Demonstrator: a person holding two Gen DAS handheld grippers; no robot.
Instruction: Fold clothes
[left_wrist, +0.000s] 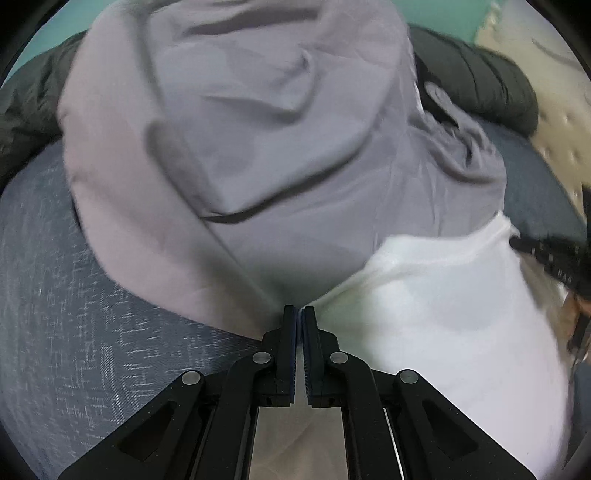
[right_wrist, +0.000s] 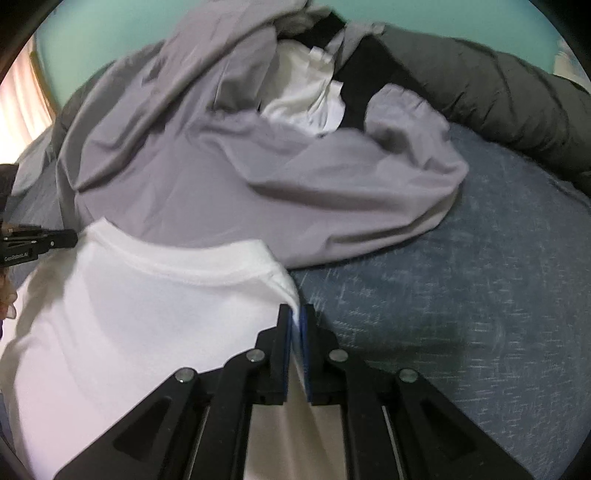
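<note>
A white T-shirt (left_wrist: 443, 314) hangs stretched between my two grippers above a blue-grey bed surface (left_wrist: 74, 314). My left gripper (left_wrist: 299, 314) is shut on one corner of the white T-shirt. My right gripper (right_wrist: 295, 314) is shut on the other corner of the shirt (right_wrist: 129, 314), whose collar band (right_wrist: 184, 273) faces away from me. The right gripper also shows at the right edge of the left wrist view (left_wrist: 554, 254), and the left gripper at the left edge of the right wrist view (right_wrist: 44, 240).
A crumpled grey garment (left_wrist: 258, 129) lies just behind the shirt, also in the right wrist view (right_wrist: 240, 177). More white and black clothes (right_wrist: 314, 99) are piled behind it. A dark green quilted jacket (right_wrist: 498, 96) lies along the back. The wall (right_wrist: 110, 33) is teal.
</note>
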